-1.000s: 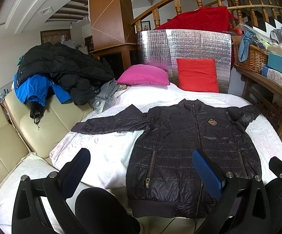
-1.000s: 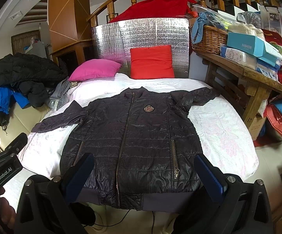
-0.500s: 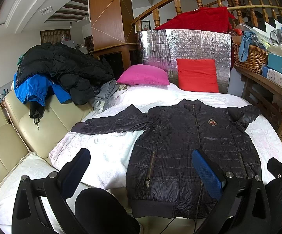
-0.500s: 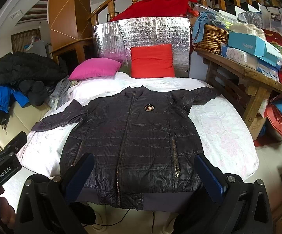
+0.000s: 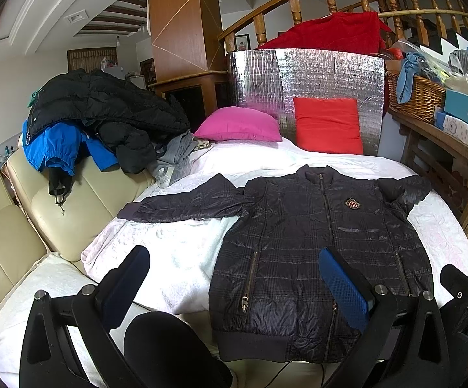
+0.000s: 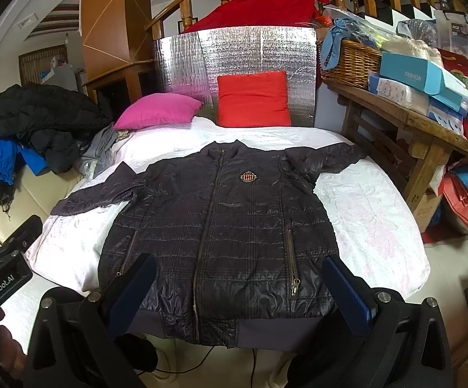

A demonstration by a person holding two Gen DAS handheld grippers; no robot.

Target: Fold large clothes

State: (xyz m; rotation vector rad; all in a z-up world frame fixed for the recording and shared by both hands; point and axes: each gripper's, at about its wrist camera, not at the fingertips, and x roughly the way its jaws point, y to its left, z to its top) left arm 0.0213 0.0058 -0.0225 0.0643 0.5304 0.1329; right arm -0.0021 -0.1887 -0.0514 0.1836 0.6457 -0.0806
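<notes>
A dark quilted jacket (image 5: 314, 252) (image 6: 221, 226) lies flat, zipped, front up, on a white-covered bed (image 5: 175, 252) (image 6: 369, 213). Its left sleeve (image 5: 188, 203) stretches out to the side; its right sleeve (image 6: 327, 158) is bunched near the shoulder. My left gripper (image 5: 234, 278) hovers open over the hem's left end, nothing between its blue pads. My right gripper (image 6: 238, 286) stands open above the hem's middle, empty too. Each gripper's body shows at the edge of the other's view.
A pile of coats (image 5: 98, 119) lies on a cream sofa (image 5: 7, 226) at left. Pink (image 5: 237, 124) and red (image 5: 327, 126) cushions lean against a silver foil panel (image 5: 305, 74). A wooden bench (image 6: 405, 126) with basket and boxes runs along the right.
Both views have crept slightly closer to the jacket; nothing else has moved and both grippers stay open.
</notes>
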